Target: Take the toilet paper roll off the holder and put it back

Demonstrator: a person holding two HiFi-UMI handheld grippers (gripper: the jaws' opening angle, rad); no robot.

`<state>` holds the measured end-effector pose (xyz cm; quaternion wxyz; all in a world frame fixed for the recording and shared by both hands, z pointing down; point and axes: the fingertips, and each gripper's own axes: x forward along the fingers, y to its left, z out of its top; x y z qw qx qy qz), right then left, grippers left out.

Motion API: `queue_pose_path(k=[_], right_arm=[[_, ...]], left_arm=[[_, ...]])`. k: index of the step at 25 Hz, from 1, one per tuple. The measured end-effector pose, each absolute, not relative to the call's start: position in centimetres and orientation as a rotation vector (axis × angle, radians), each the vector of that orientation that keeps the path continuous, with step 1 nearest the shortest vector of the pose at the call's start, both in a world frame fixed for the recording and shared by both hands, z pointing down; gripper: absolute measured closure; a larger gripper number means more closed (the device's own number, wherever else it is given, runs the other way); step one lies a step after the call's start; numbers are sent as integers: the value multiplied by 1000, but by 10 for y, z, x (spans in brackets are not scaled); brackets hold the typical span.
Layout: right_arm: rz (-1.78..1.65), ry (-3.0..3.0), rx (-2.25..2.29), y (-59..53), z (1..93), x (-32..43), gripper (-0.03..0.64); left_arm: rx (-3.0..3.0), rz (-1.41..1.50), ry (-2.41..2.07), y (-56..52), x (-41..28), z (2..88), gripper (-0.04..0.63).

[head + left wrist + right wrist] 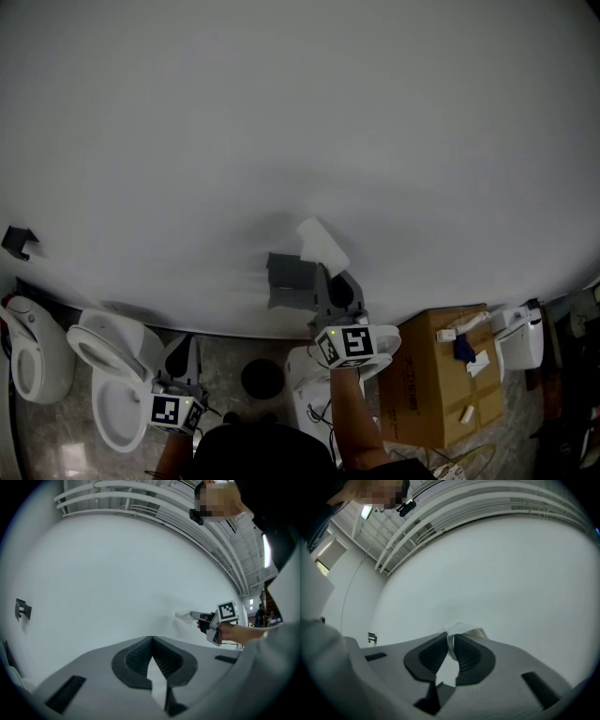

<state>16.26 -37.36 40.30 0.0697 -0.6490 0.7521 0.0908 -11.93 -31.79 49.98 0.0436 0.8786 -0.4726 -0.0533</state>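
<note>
Wall (281, 141): plain white, evenly lit, and it fills most of my view. A small black bracket (19, 242) is on it at far left. Floor (225, 356): speckled stone. A white toilet (103, 380) is at left with its lid up. A cardboard box (436, 375) is at right, by the wall's foot. White pipes (117, 494) run overhead, and one lamp (365, 512) is lit.

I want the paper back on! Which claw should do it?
Right, probably: the right claw pinches the toilet paper roll beside the wall holder; the left claw hangs low, shut and empty.

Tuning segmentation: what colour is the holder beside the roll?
Dark grey holder, on a white wall; head view shows it best.
</note>
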Motion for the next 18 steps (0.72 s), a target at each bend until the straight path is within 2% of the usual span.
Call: queue_pose_path(k=[18], right_arm=[[1,2311,-2020,-398,498,177,574]], left_arm=[[2644,-111,-1446,-313,-118,494,592]])
